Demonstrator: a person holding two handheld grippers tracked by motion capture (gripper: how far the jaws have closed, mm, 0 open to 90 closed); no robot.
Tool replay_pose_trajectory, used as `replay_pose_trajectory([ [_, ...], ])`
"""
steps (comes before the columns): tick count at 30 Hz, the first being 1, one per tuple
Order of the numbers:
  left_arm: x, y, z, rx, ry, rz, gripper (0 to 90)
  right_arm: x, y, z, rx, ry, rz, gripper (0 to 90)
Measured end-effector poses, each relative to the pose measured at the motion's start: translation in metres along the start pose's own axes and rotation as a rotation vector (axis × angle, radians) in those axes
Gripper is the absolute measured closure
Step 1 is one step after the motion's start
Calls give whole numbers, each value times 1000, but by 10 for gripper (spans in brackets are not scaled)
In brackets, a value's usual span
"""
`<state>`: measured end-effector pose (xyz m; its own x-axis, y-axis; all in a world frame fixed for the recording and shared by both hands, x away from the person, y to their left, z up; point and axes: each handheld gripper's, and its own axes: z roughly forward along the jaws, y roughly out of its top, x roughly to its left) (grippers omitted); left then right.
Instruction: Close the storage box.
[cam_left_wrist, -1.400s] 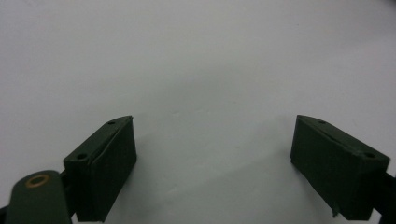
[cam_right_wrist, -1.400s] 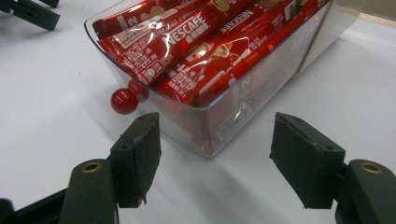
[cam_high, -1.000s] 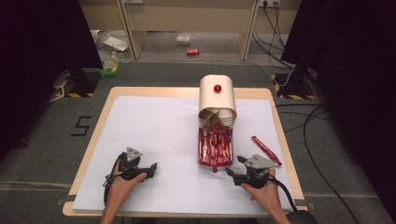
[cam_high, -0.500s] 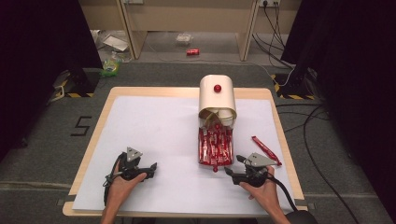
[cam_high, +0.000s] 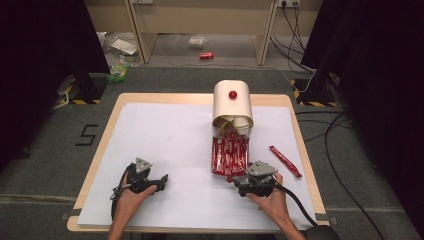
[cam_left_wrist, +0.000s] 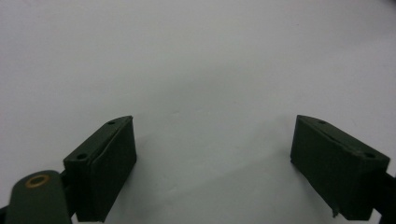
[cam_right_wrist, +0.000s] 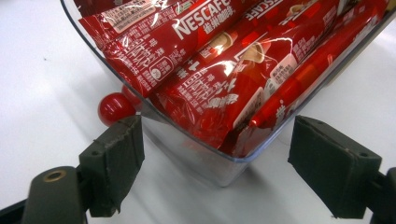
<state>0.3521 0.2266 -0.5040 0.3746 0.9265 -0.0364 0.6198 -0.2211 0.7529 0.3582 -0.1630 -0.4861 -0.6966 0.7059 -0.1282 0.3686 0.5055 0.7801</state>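
Observation:
A white rounded-top box (cam_high: 232, 107) with a red knob (cam_high: 232, 94) stands at the table's back right. Its clear drawer (cam_high: 230, 156) is pulled out toward me and packed with red coffee sticks (cam_right_wrist: 219, 70). My right gripper (cam_high: 239, 181) sits at the drawer's front end. Its jaws have just been opening and now stand wide on either side of the drawer's front corner (cam_right_wrist: 224, 168) without pressing on it. The drawer's small red knob (cam_right_wrist: 114, 108) lies just beyond one fingertip (cam_right_wrist: 116, 158). My left gripper (cam_high: 162, 179) rests open over the bare white sheet (cam_left_wrist: 196, 70), with nothing between its jaws.
One loose red stick (cam_high: 285, 161) lies on the sheet to the right of the drawer. The wooden table (cam_high: 165, 99) is covered by a white sheet (cam_high: 165, 140). Cables, a red can (cam_high: 206, 55) and litter lie on the floor beyond the table.
My right gripper has shifted a little to the left along the drawer's front end. The left hand and the drawer have stayed where they were.

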Motion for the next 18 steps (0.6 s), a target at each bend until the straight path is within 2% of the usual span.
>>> replay_pose_trajectory([
  [12,0,0,0,1,1,1,134,-3,2,-2,-21,4,35,222],
  [15,0,0,0,0,0,0,134,-6,2,-3,-42,-6,36,239],
  [18,0,0,0,1,1,0,134,-9,3,-3,-66,-6,61,256],
])
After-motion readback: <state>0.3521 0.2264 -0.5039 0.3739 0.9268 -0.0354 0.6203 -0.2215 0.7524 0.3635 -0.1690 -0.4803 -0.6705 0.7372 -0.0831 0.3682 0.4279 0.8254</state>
